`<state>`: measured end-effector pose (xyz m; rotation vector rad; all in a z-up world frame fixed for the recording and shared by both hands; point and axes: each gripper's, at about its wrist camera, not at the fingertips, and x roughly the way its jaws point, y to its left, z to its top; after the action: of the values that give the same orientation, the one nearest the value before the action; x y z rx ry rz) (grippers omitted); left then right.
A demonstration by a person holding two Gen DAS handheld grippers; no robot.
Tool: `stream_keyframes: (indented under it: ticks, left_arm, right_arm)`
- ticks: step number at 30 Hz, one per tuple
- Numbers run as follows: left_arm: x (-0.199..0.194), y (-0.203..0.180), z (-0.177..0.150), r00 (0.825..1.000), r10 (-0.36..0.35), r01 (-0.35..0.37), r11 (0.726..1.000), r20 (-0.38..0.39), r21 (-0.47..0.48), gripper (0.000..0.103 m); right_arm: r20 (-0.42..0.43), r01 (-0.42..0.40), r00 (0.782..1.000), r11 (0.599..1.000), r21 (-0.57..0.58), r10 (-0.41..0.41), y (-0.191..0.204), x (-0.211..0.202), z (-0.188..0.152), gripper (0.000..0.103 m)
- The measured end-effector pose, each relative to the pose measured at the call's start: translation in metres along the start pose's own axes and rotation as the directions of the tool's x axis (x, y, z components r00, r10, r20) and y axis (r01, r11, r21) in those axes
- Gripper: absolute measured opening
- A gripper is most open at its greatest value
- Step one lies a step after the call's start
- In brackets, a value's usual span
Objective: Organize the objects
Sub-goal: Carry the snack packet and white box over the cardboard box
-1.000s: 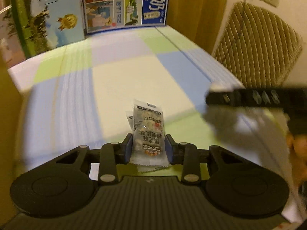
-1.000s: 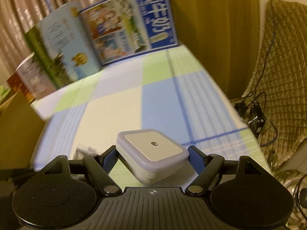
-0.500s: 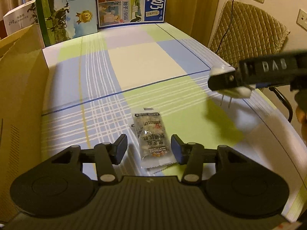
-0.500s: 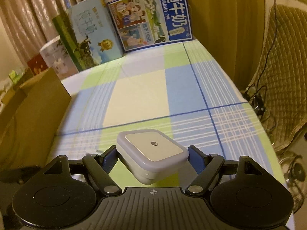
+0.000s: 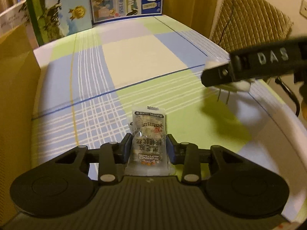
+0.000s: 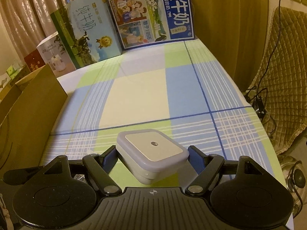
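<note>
My left gripper (image 5: 149,145) is shut on a clear snack packet (image 5: 148,126), which stands upright between the blue pads just above the checked tablecloth (image 5: 134,57). To the right in the left wrist view, one black finger (image 5: 249,67) of my right gripper hangs over the table edge, holding a white plug-in night light (image 5: 239,85) with its prongs pointing down. In the right wrist view, my right gripper (image 6: 153,159) is shut on that square night light (image 6: 153,145), held above the cloth.
An open cardboard box (image 6: 28,115) stands along the table's left side. Two milk cartons (image 6: 153,15) (image 6: 88,34) and smaller boxes line the far edge. A quilted chair (image 6: 284,76) with cables (image 6: 259,103) sits off the right edge.
Half a second ago my left jaws stood open around the packet lying flat on the cloth; now they are shut on it and it stands upright. The right gripper still holds the night light.
</note>
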<state>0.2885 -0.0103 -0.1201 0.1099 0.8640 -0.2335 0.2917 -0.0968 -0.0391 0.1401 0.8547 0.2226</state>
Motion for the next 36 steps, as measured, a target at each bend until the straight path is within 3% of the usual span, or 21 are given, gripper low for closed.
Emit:
stream_keyframes:
  ticks: [10, 19, 26, 36]
  left_arm:
    - [-0.033, 0.006, 0.002, 0.999, -0.011, 0.014, 0.998, 0.050, -0.056, 0.031]
    - [-0.116, 0.006, -0.007, 0.994, 0.024, -0.013, 0.994, 0.102, -0.104, 0.031]
    - [-0.188, 0.004, -0.034, 0.992, 0.027, -0.008, 0.988, 0.122, -0.155, 0.031]
    - [-0.267, 0.027, -0.074, 0.977, 0.136, -0.095, 0.968, 0.167, -0.231, 0.031]
  right_arm:
    - [0.076, 0.031, 0.997, 0.999, -0.014, -0.029, -0.004, -0.026, 0.005, 0.076]
    - [0.144, 0.003, 0.990, 1.000, 0.030, -0.008, 0.012, -0.098, -0.036, 0.076]
    - [0.169, -0.023, 0.985, 1.000, -0.013, 0.025, 0.046, -0.150, -0.071, 0.076]
    - [0.176, -0.093, 0.979, 0.994, -0.060, 0.102, 0.094, -0.189, -0.097, 0.076]
